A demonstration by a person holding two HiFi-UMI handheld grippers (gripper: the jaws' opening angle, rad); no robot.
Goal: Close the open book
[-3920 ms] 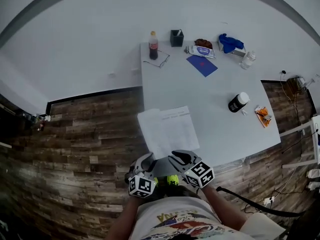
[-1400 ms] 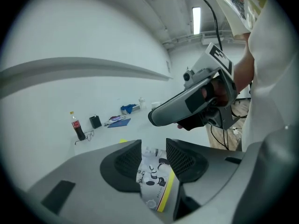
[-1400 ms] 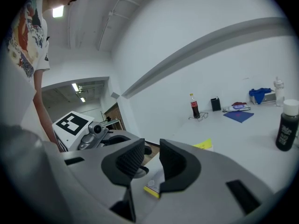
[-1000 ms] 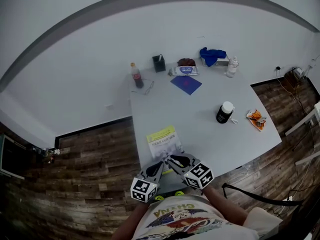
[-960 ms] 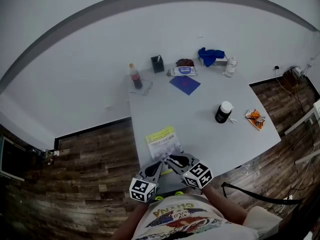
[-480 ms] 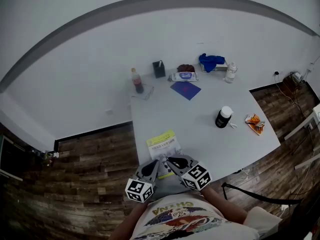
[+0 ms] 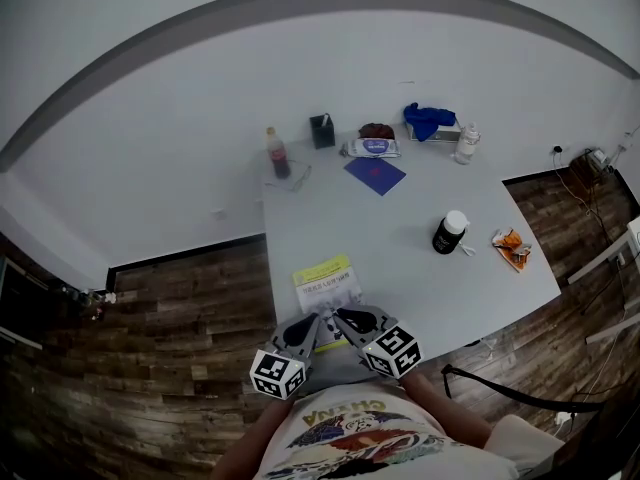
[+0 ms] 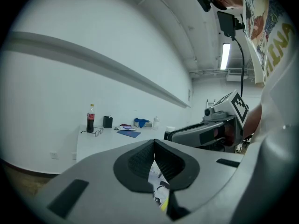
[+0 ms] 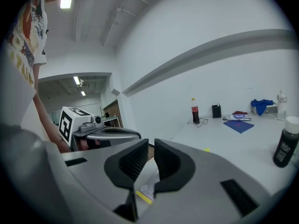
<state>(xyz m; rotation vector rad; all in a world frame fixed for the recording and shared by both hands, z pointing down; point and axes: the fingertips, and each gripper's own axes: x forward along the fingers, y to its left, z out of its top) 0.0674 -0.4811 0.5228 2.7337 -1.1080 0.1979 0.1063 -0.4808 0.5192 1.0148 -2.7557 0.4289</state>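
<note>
Head view, left to right. Left gripper: jaws pressed together at the tips, nothing between them; only printed paper shows through the gap behind the tips in the left gripper view. Book: lies flat and apparently closed, yellow band at its far end, at the near left corner of the bench, just ahead of both grippers. Right gripper: jaws a narrow slit apart and empty, as the right gripper view shows. Both tips overlap the book's near end; whether either one touches it cannot be told.

Farther back stand a cola bottle, glasses and a blue folder. To the right, well apart from the book, are a black bottle and an orange wrapper.

Judged risks. The task looks finished or nearly so. With no pad pressing the cover, it may spring back open if the spine is stiff. A jaw tip drawn back low could catch the cover's edge and lift it. The book sits near the bench's edge, so a sideways nudge from the left gripper could slide it off.
</note>
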